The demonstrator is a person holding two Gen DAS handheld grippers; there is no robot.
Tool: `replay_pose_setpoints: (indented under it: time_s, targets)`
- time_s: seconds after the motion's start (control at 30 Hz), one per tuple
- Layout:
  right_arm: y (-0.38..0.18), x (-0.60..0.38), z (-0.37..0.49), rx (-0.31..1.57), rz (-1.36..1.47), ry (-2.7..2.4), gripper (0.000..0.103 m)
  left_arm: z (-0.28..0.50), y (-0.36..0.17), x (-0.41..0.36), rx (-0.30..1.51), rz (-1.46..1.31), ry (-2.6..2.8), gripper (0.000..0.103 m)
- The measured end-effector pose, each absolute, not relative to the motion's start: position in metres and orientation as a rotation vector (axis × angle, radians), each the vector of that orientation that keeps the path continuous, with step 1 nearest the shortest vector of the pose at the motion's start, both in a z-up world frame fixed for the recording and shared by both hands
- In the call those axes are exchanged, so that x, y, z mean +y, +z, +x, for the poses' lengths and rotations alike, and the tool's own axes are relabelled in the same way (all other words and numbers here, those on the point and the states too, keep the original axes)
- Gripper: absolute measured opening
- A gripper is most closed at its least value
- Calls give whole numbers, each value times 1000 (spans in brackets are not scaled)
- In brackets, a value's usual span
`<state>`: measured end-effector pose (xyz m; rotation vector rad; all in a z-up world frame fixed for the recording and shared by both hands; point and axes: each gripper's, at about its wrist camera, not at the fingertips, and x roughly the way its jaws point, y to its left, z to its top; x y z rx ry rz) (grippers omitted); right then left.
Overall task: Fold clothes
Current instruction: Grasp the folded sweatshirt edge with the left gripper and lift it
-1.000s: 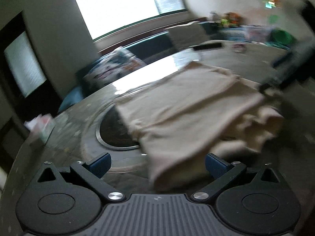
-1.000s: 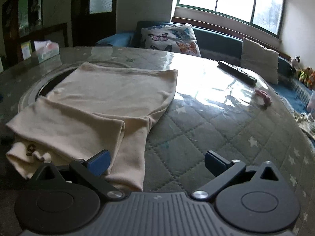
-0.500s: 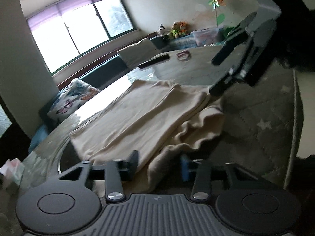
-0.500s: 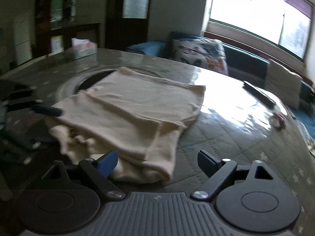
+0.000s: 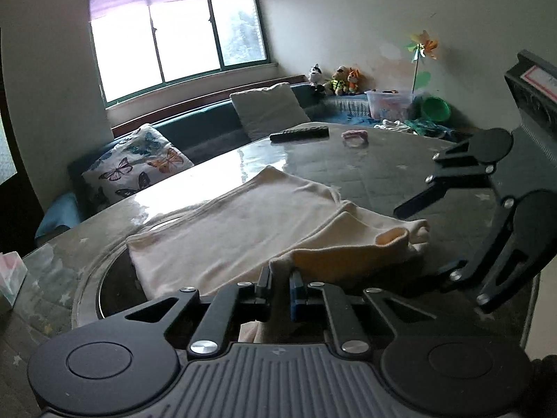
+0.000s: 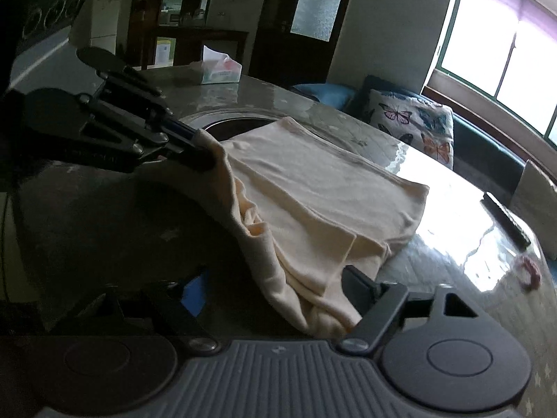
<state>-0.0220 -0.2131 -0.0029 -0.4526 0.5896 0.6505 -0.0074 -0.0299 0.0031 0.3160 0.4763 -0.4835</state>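
- Cloth (image 5: 243, 230), cream-coloured and partly folded, lies on the round grey surface (image 5: 383, 170), its far part flat and its near edge bunched toward me.
- My left hand-held gripper (image 5: 280, 291) has just been closing, and its jaws now pinch a near corner of the cloth, which rises a little from the surface there. In the right wrist view this same left hand-held gripper (image 6: 200, 151) comes in from the left and holds the raised corner.
- My right hand-held gripper (image 6: 275, 285) has its jaws apart; they have just been closing. The lower bunched edge of the cloth (image 6: 313, 209) lies between its fingers. I cannot tell if the pads already press on it.
- Seen from the left wrist, the right hand-held gripper (image 5: 423, 230) stands at the right end of the cloth, near the rolled hem.
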Motion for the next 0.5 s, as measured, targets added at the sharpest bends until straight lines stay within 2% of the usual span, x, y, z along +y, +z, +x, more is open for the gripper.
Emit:
replay_pose_setpoints:
  time_s: [0.07, 0.13, 0.17, 0.23, 0.3, 0.37, 0.4, 0.5]
  targets:
    - [-8, -208, -15, 592, -459, 650, 67, -7, 3, -30, 480, 310, -486, 10]
    - [-13, -205, -9, 606, -463, 652, 50, -9, 2, -29, 484, 309, -488, 10]
    - [-14, -205, -7, 612, -464, 651, 46, -11, 1, -28, 486, 309, -490, 11]
    - [-14, -206, -4, 618, -451, 652, 30, -14, 0, -28, 489, 309, -492, 14]
    - [-11, -208, -1, 630, -421, 655, 19, -19, -1, -27, 485, 316, -490, 19]
    - [-7, -210, 3, 641, -385, 656, 16, -23, -2, -27, 481, 331, -480, 32]
    - [-5, -211, 5, 641, -377, 656, 15, -26, -3, -27, 478, 341, -473, 45]
    - [1, -212, 9, 646, -340, 655, 14, -35, -7, -26, 467, 382, -462, 54]
